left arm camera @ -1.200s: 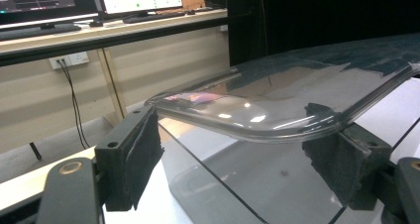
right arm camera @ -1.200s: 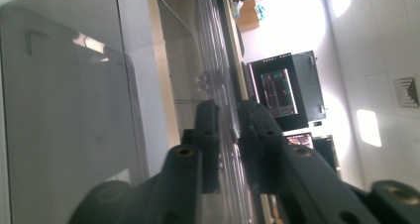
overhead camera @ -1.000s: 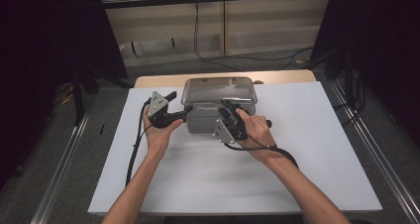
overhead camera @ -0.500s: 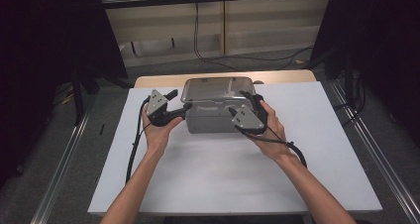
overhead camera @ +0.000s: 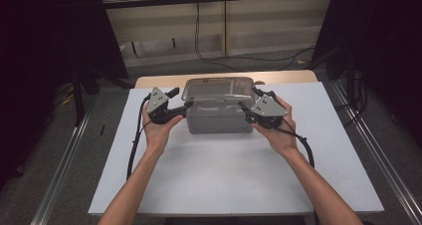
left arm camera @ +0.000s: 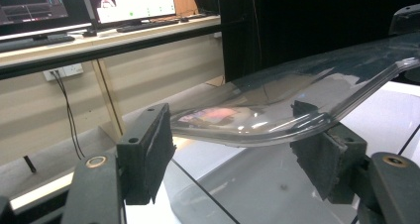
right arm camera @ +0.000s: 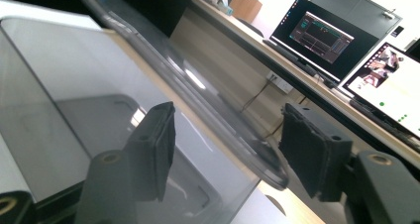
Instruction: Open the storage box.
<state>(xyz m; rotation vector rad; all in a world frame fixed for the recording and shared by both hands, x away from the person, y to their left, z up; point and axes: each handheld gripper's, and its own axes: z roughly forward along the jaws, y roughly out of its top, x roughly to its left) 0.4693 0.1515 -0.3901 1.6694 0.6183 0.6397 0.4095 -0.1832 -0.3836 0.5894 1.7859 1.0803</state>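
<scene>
A clear plastic box [overhead camera: 216,120] with a clear lid [overhead camera: 219,88] stands at the far middle of the white table [overhead camera: 224,175]. My left gripper [overhead camera: 180,99] is at the box's left end. In the left gripper view its jaws have just been closing, and both pads [left arm camera: 153,144] touch the lid's edge [left arm camera: 277,100]. My right gripper [overhead camera: 251,98] is at the box's right end. Its jaws have just been closing, and the lid's rim [right arm camera: 198,95] runs between its pads [right arm camera: 309,149] with a gap on either side.
Black cables trail from both grippers over the table. A wooden strip [overhead camera: 164,80] lies behind the white top. Metal rails [overhead camera: 64,170] run along both sides, with dark curtains beyond. A desk with monitors [right arm camera: 317,33] stands past the table.
My right hand has moved from the box's front to its right end, and its jaws now stand wider, around the lid's rim. The left hand has stayed at the box's left end.
</scene>
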